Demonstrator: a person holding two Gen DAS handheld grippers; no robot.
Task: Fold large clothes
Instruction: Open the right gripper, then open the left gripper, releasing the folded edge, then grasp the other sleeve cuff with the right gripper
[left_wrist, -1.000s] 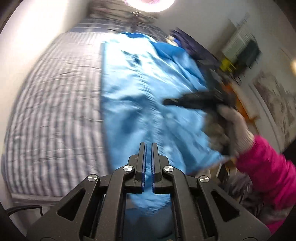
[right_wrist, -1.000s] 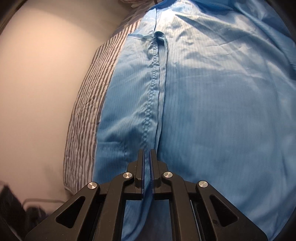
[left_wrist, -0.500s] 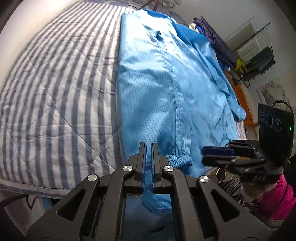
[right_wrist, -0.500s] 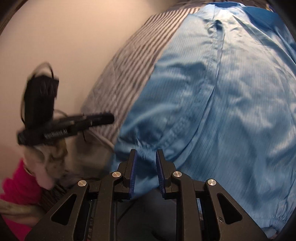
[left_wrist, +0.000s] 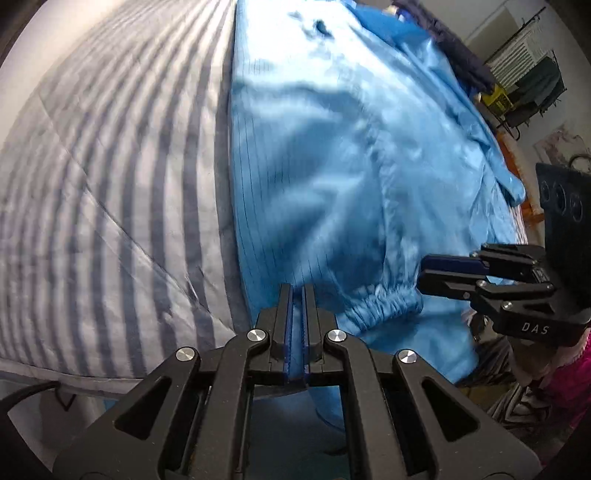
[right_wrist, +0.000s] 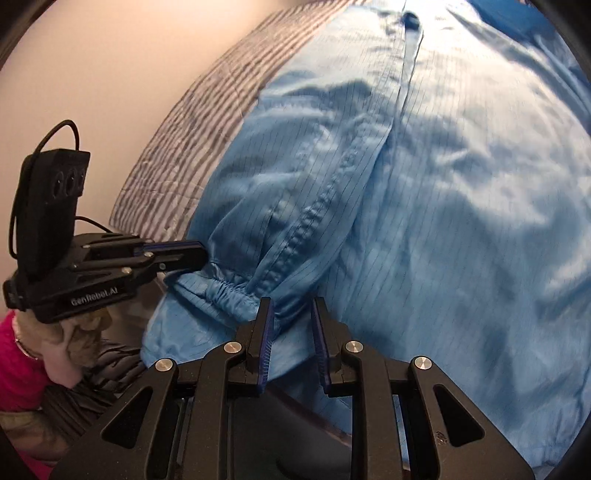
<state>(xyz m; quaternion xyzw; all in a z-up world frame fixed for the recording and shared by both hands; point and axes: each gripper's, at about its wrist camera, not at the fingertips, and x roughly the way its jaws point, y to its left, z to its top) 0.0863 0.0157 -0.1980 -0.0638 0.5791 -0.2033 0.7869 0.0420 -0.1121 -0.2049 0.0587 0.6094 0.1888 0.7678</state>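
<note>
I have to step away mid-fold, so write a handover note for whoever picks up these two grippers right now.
Left gripper: shut on the blue garment's near edge, beside the elastic cuff.
Right gripper: open, jaws just opened; garment fabric sits between them, not pinched.
The garment lies spread lengthwise on the striped bed cover, its near end hanging over the edge.
Done: laid out.
Left: the folding; no finished fold is visible.

Blue garment on striped bedding, right gripper (jaws apart) apparently over its hem
</note>
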